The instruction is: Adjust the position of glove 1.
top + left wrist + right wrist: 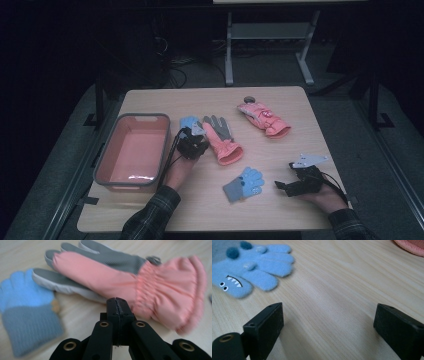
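1. on the light wooden table [280, 107], nothing with readable writing turns up: no brand tag or label can be made out on any glove; the one blue knit glove [244, 183] near the front edge carries only a stitched face, with two small eyes and a toothed mouth on a finger, seen in the right gripper view [249, 270].
2. the left gripper [192, 145] sits mid-table, its jaws pressed fully together with nothing between them; in the left gripper view the closed tips [117, 305] lie just in front of the pink and grey glove [120, 277].
3. that pink and grey glove [221, 138] lies flat, grey fingers pointing away from the person, ruffled pink cuff nearest them.
4. a second blue glove [25, 312], with a grey cuff, lies just beside the pink one's fingers; whether they touch is unclear.
5. the right gripper [285, 186] rests near the table's front right corner, jaws spread wide and empty [327, 322], bare wood between them, the blue knit glove near it.
6. another pink glove [264, 118] lies toward the far right of the table, well apart from both grippers.
7. a salmon tub with a grey rim [132, 150] stands at the table's left, holding nothing.
8. the table top is pale wood grain; the room around it is dark, with grey flooring, cables and a light metal frame [270, 45] behind.
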### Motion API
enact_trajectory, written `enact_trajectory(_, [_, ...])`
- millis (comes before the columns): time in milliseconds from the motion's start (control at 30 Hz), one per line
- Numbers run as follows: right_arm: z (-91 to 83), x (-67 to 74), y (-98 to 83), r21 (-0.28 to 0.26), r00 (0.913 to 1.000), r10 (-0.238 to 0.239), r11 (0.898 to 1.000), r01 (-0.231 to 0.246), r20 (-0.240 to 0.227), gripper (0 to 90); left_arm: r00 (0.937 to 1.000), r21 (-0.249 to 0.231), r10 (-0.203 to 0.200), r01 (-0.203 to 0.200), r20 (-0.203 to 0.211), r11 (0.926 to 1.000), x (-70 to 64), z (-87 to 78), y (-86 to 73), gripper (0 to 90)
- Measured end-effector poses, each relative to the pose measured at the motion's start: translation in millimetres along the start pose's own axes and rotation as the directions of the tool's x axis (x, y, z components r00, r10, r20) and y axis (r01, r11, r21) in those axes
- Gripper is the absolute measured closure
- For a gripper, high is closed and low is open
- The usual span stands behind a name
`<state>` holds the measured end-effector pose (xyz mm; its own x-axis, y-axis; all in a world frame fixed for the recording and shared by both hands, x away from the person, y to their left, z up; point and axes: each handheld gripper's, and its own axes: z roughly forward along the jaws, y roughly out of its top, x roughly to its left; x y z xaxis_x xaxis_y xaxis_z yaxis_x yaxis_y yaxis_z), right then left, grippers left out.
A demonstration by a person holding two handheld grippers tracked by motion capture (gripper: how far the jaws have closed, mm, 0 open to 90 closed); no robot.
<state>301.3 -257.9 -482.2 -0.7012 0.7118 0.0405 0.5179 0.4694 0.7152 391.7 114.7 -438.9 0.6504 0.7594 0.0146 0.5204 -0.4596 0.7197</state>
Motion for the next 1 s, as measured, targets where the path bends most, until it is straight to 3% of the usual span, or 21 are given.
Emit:
enact_trajectory(67, [0.0,0.0,0.0,0.0,1.0,0.0,1.0,0.0,0.0,8.6,0.9999,-0.001,-0.013,0.013,-0.003,0.9999,2.7,6.4,3.8,89.5])
enact_trajectory(333, [0.1,0.1,0.0,-0.001,1.0,-0.007,1.0,0.007,-0.005,8.6,1.0,0.012,0.001,-0.001,-0.005,0.9999,8.1,24.4,19.1,89.5])
enact_trajectory(700, [0.1,0.2,-0.1,-0.001,0.9999,-0.009,1.0,0.009,-0.008,8.6,0.999,0.005,0.02,-0.02,0.04,0.9998,-0.1,47.1,39.7,89.5])
enact_trajectory(833, [0.1,0.2,-0.1,-0.001,0.9999,-0.009,1.0,0.009,-0.008,8.6,0.9996,0.0,0.014,-0.014,0.025,0.9999,4.8,41.2,41.3,89.5])
enact_trajectory(1000, [0.2,0.2,-0.1,-0.001,0.9999,-0.01,1.0,0.01,-0.008,8.6,0.9986,-0.019,-0.021,0.021,-0.048,0.9996,26.8,28.6,38.7,89.5])
